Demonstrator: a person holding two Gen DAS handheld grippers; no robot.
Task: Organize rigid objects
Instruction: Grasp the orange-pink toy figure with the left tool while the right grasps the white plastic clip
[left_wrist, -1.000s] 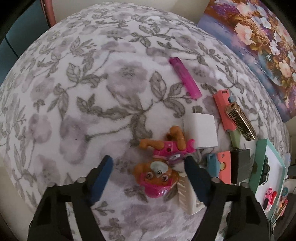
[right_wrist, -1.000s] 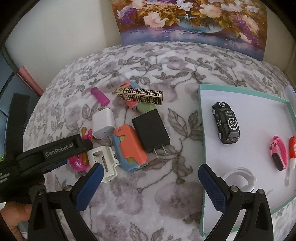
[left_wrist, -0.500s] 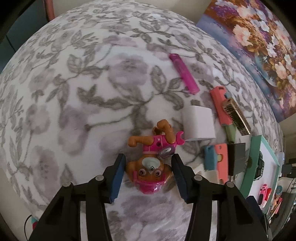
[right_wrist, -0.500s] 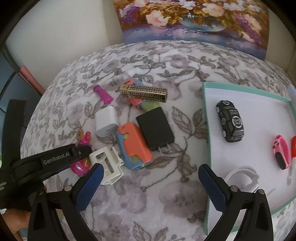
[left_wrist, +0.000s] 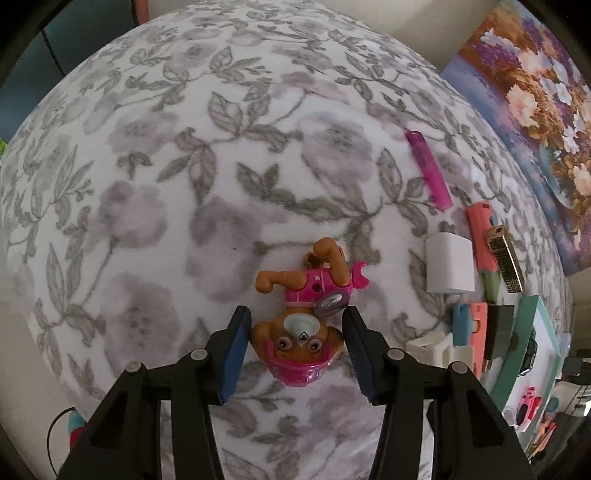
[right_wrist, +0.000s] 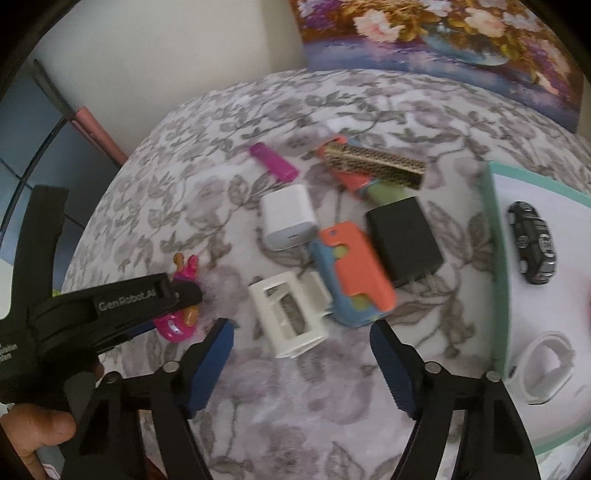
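A brown and pink toy dog (left_wrist: 299, 343) lies on the flowered blanket, and my left gripper (left_wrist: 295, 350) is shut on its head, one blue pad against each side. In the right wrist view the left gripper's black finger (right_wrist: 177, 293) covers most of that toy dog (right_wrist: 177, 325). My right gripper (right_wrist: 301, 362) hovers over the blanket with its jaws closing. A white plastic clip (right_wrist: 288, 314) lies just ahead of its tips, untouched by the pads. Behind the clip lie an orange and blue case (right_wrist: 351, 269) and a black adapter (right_wrist: 404, 240).
A white charger cube (right_wrist: 288, 218), a pink lighter (right_wrist: 273, 166) and a gold patterned box (right_wrist: 373, 166) lie further back. At the right, a teal-rimmed tray (right_wrist: 498, 258) holds a black toy car (right_wrist: 532, 242) and a white ring-shaped piece (right_wrist: 546, 365). A flower painting (right_wrist: 443, 37) leans on the wall.
My left jaws closed onto the toy dog's head and drew it left, away from the white charger. The right gripper moved left toward the pile and its jaws narrowed.
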